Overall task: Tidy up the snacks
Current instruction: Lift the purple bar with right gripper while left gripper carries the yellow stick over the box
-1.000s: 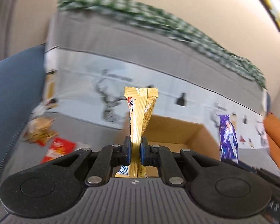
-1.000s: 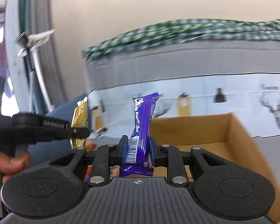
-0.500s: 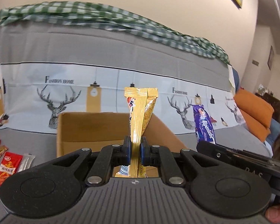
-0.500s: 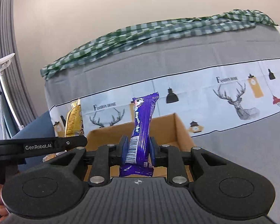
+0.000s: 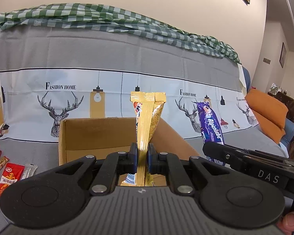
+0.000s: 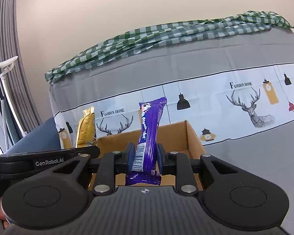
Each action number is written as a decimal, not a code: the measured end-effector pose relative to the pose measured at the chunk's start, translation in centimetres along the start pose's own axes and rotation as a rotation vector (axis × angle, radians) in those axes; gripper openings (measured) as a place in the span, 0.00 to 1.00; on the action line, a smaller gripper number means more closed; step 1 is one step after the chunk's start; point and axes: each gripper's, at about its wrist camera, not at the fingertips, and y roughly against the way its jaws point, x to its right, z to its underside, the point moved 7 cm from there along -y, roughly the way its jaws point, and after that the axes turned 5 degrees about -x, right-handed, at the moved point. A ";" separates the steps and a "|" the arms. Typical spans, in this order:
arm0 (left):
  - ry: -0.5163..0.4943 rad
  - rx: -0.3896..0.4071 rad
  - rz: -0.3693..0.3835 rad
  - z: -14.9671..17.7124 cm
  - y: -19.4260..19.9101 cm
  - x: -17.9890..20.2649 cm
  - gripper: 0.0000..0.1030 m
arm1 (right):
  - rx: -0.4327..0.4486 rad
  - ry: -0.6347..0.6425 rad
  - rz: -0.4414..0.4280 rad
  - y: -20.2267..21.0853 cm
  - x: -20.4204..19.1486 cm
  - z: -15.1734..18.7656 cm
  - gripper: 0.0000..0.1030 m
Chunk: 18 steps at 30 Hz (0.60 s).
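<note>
Above the open cardboard box (image 5: 100, 135) on the sofa, left tongs (image 5: 142, 157) clamp gold packet (image 5: 147, 115) upright; right tongs (image 6: 145, 157) clamp purple bar (image 6: 149, 129) beside, box's right rim near.

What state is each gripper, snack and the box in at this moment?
left gripper: shut on the gold packet.
gold packet: held upright above the box.
right gripper: shut on the purple packet.
purple packet: held upright above the box.
cardboard box: open-topped; its floor is hidden.
red packet: lying flat left of the box.
checked cloth: draped along the sofa back.
</note>
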 end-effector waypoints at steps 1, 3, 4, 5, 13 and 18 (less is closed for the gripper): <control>-0.001 0.000 -0.002 -0.1 0.0 0.1 0.10 | -0.001 0.001 -0.001 0.0 0.0 0.0 0.24; -0.002 0.000 -0.003 -0.1 0.0 0.1 0.10 | -0.004 0.003 0.001 0.0 0.0 0.0 0.24; -0.002 0.001 -0.004 -0.1 0.0 0.1 0.10 | -0.005 0.001 0.001 0.0 0.0 0.0 0.24; -0.001 0.001 -0.004 -0.1 0.1 0.0 0.10 | -0.006 0.000 -0.002 -0.1 0.0 -0.1 0.24; 0.002 0.000 -0.007 -0.2 0.1 -0.1 0.10 | -0.013 0.004 -0.014 -0.3 -0.1 -0.2 0.24; 0.000 0.000 -0.009 -0.1 0.1 0.1 0.10 | -0.016 0.004 -0.016 -0.3 -0.2 -0.1 0.24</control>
